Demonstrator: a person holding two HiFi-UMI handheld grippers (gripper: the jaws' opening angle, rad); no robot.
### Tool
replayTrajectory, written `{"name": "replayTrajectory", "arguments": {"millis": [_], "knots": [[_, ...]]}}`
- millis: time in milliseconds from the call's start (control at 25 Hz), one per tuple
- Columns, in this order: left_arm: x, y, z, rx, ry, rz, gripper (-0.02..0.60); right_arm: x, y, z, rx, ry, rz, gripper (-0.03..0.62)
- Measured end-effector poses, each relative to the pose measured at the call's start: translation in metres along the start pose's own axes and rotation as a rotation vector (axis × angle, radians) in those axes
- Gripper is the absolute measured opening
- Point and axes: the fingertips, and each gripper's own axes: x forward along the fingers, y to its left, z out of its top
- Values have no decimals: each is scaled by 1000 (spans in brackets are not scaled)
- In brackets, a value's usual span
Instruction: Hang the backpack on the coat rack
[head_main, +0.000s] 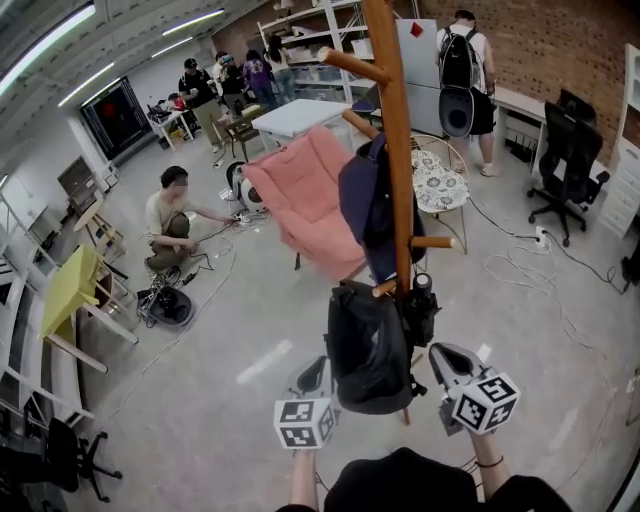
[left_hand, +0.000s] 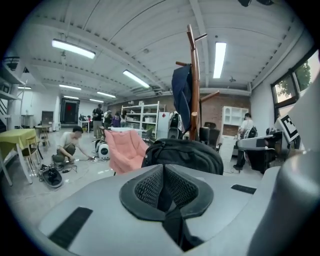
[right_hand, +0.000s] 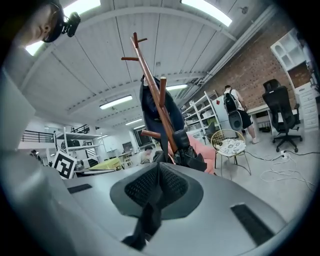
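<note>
Backpack of soft black fabric (head_main: 368, 350), plump and rounded, slung between my two tongs right against the lower pole of the tall wooden coat rack (head_main: 398, 150), below a navy jacket (head_main: 365, 200). My left tongs (head_main: 312, 378) are pinched tight on one dark strap (left_hand: 172, 225), my right tongs (head_main: 450, 362) on another (right_hand: 147, 220). I judge this is the lift; next the straps must clear a free wooden peg (head_main: 432, 241) and drop over it.

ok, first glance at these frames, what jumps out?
The black backpack is held up low in the middle of the head view, in front of the wooden coat rack, with the left gripper and right gripper each shut on a black strap of it. Higher on the rack a navy jacket hangs, and a pink chair stands behind.
</note>
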Motion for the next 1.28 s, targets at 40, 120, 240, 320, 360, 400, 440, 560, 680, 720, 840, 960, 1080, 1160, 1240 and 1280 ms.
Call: {"name": "replayTrajectory", "arguments": {"millis": [40, 120, 240, 320, 360, 400, 440, 560, 680, 720, 840, 960, 1080, 1160, 1240, 1280], "knots": [[-5, 0, 4, 1, -10, 3, 25, 0, 0, 5, -7, -7, -1, 18], [-13, 1, 11, 8, -26, 8, 21, 1, 0, 16, -21, -19, -4, 17], [-23, 0, 16, 9, -49, 0, 18, 1, -3, 27, -28, -38, -13, 14], [-30, 2, 19, 9, -69, 0, 17, 0, -4, 32, -32, -51, -18, 14], [-33, 3, 22, 10, -80, 3, 17, -1, -4, 35, -33, -59, -18, 14], [-36, 4, 24, 13, -89, 6, 17, -2, -4, 38, -35, -65, -19, 14], [-39, 6, 27, 17, -97, 8, 17, -3, -3, 41, -37, -72, -21, 14], [-48, 10, 32, 19, -118, 5, 17, -4, -2, 46, -52, -83, -26, 14], [-54, 15, 36, 30, -137, 18, 17, -5, -3, 47, -85, -90, -42, 12], [-54, 16, 38, 36, -141, 29, 17, -5, -4, 48, -95, -92, -48, 12], [-53, 20, 41, 51, -145, 64, 15, -5, -10, 51, -109, -96, -61, 12], [-53, 24, 39, 53, -144, 85, 17, -5, -13, 50, -113, -99, -66, 12], [-53, 27, 38, 52, -143, 104, 17, -6, -14, 48, -113, -103, -70, 12], [-53, 28, 38, 55, -141, 113, 17, -6, -17, 48, -113, -104, -74, 12], [-51, 28, 39, 54, -139, 118, 17, -6, -20, 49, -112, -104, -77, 12], [-51, 27, 40, 53, -138, 119, 17, -6, -21, 50, -112, -104, -79, 12]]}}
